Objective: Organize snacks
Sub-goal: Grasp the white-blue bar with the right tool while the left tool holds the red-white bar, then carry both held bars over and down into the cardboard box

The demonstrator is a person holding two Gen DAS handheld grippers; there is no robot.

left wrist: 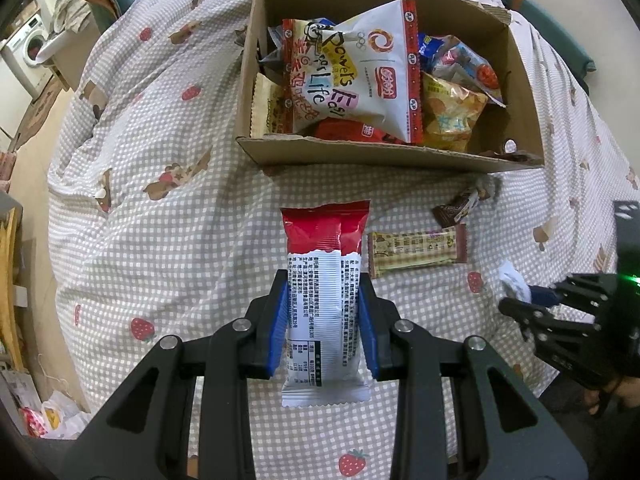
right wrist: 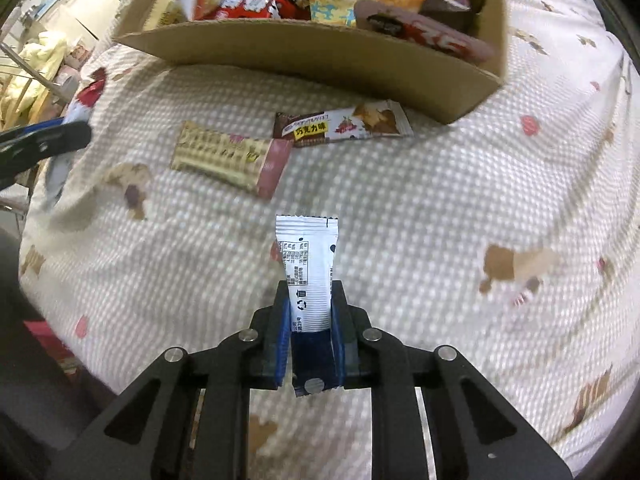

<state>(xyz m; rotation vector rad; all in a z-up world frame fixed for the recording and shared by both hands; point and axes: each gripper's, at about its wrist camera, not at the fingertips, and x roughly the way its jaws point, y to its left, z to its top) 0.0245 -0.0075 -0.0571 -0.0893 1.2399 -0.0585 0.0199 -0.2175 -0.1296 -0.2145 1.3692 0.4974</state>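
Note:
My left gripper [left wrist: 323,304] is shut on a red and white snack packet [left wrist: 325,280], held upright above the checked bedsheet. My right gripper [right wrist: 309,304] is shut on a small white and blue packet [right wrist: 308,272], also above the sheet; the same gripper [left wrist: 532,300] shows at the right edge of the left wrist view. A cardboard box [left wrist: 384,156] full of snack bags lies ahead of both; its near wall [right wrist: 320,64] shows in the right wrist view. Between the box and the grippers lie a beige wafer bar [left wrist: 416,252] [right wrist: 232,156] and a brown chocolate bar [left wrist: 460,206] [right wrist: 344,128].
The bedsheet [left wrist: 180,200] with strawberry and bear prints covers a rounded surface that drops off at the left. A washing machine [left wrist: 28,48] and clutter stand at the far left. Bags lie on the floor [left wrist: 52,416] at the lower left.

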